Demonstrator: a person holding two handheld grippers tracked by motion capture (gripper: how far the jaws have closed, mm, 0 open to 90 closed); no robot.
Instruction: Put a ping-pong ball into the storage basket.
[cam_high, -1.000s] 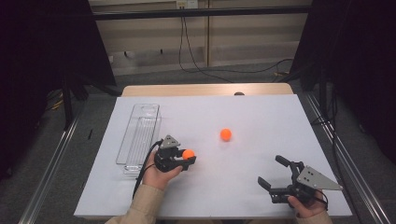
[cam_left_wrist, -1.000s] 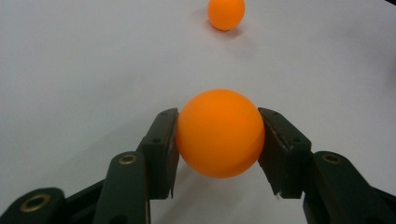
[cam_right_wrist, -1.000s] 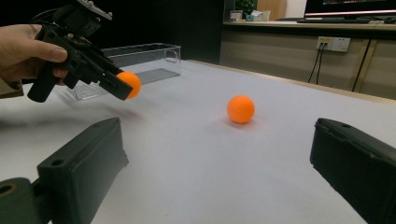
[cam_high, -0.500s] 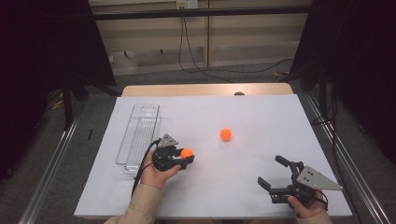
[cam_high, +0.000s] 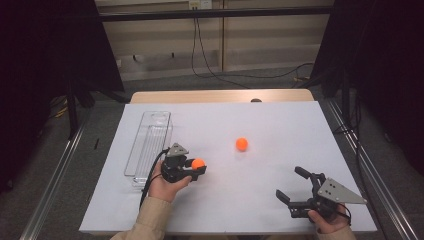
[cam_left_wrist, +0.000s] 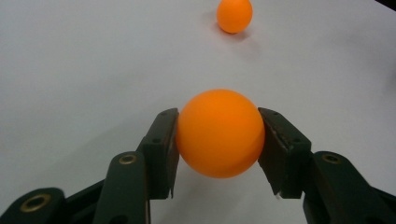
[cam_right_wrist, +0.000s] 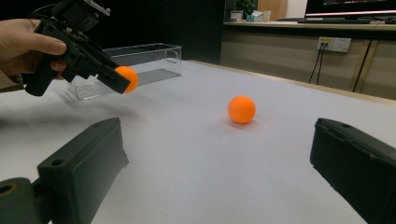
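Note:
My left gripper (cam_high: 197, 169) is shut on an orange ball (cam_high: 198, 163), held a little above the white table (cam_high: 280, 125) just right of a clear plastic tray (cam_high: 149, 145). In the left gripper view the held ball (cam_left_wrist: 219, 133) sits squeezed between both jaws, and a second orange ball (cam_left_wrist: 234, 15) lies farther off. That second ball (cam_high: 242, 144) rests loose near the table's middle. My right gripper (cam_high: 295, 187) is wide open at the front right, with nothing between its jaws. The right gripper view shows the loose ball (cam_right_wrist: 241, 109) ahead and the left gripper (cam_right_wrist: 100, 65) with its ball (cam_right_wrist: 127, 78).
The clear tray (cam_right_wrist: 140, 60) is long and narrow, lying along the table's left side. A wooden strip (cam_high: 220, 96) borders the far edge. Metal rails (cam_high: 55, 175) run along both sides of the table, and cables (cam_high: 210, 60) trail on the floor behind.
My left gripper with its ball has shifted very slightly. The right gripper and the loose ball have stayed put.

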